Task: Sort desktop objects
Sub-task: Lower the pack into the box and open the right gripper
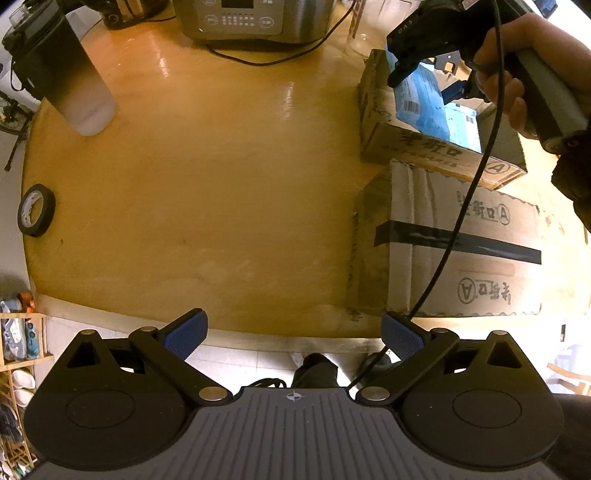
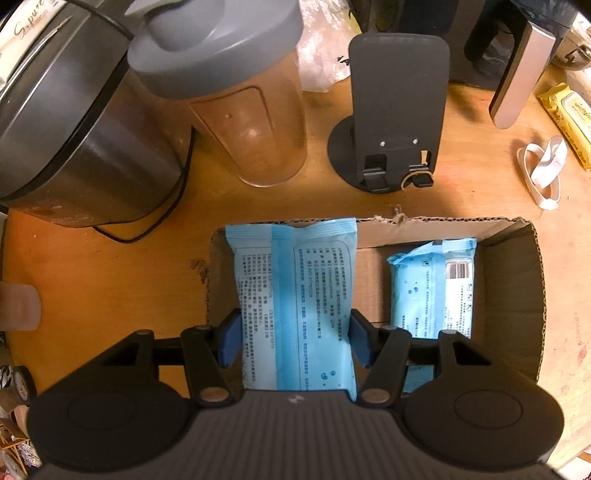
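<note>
My right gripper [image 2: 293, 341] is shut on a light blue wipes pack [image 2: 295, 295] and holds it over the left part of an open cardboard box [image 2: 517, 295]. A second blue wipes pack [image 2: 434, 288] lies in the box to the right. In the left wrist view the right gripper [image 1: 428, 79] with its blue pack [image 1: 421, 99] hangs over the same open box [image 1: 380, 122] at the far right. My left gripper [image 1: 293, 334] is open and empty above the near table edge. A roll of black tape [image 1: 36, 209] lies at the table's left edge.
A closed taped carton [image 1: 461, 254] sits in front of the open box. A frosted bottle [image 1: 79, 88] and a cooker [image 1: 255, 18] stand at the back. A jug [image 2: 243, 110], a black phone stand [image 2: 391, 122], a white band [image 2: 543, 170] and a yellow pack [image 2: 572, 118] lie beyond the box.
</note>
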A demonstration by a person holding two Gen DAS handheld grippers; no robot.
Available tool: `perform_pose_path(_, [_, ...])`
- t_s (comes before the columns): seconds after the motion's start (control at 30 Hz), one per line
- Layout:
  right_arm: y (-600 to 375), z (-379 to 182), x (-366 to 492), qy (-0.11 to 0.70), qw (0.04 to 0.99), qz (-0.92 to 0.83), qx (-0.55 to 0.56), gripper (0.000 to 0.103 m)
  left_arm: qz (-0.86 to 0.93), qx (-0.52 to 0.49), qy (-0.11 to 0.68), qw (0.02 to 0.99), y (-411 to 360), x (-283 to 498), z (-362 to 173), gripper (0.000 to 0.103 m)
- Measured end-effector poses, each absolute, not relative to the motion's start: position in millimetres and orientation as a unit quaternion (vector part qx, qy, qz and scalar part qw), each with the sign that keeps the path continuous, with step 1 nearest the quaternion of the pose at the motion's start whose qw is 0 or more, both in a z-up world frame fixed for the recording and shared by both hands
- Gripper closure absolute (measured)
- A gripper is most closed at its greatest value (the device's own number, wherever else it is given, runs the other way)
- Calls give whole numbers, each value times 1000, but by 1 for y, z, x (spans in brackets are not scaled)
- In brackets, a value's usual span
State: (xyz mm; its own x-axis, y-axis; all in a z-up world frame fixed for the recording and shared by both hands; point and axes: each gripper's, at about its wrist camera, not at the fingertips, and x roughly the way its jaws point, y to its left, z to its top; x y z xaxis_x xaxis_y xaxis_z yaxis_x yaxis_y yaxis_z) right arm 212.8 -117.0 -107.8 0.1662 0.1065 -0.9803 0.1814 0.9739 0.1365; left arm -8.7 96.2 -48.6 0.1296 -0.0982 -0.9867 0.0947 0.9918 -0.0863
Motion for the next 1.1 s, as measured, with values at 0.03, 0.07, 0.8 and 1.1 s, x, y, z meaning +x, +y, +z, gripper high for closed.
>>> perform_pose_path(0.03, [-116, -108, 213, 645, 755, -25, 111, 45, -63, -2, 657, 752, 97, -9, -48, 0])
perform_pose_path(0.07, [-115, -109, 213, 646, 755, -25, 111, 45, -63, -2, 656, 752, 98, -9, -48, 0])
perform_pose_path(0.8, [-111, -146, 218, 667, 737, -30, 105, 46, -54, -5, 664, 746, 103, -7, -52, 0])
perform_pose_path(1.1, [-108, -150, 224, 671, 737, -43, 67, 0, -54, -4, 664, 746, 100, -5, -52, 0])
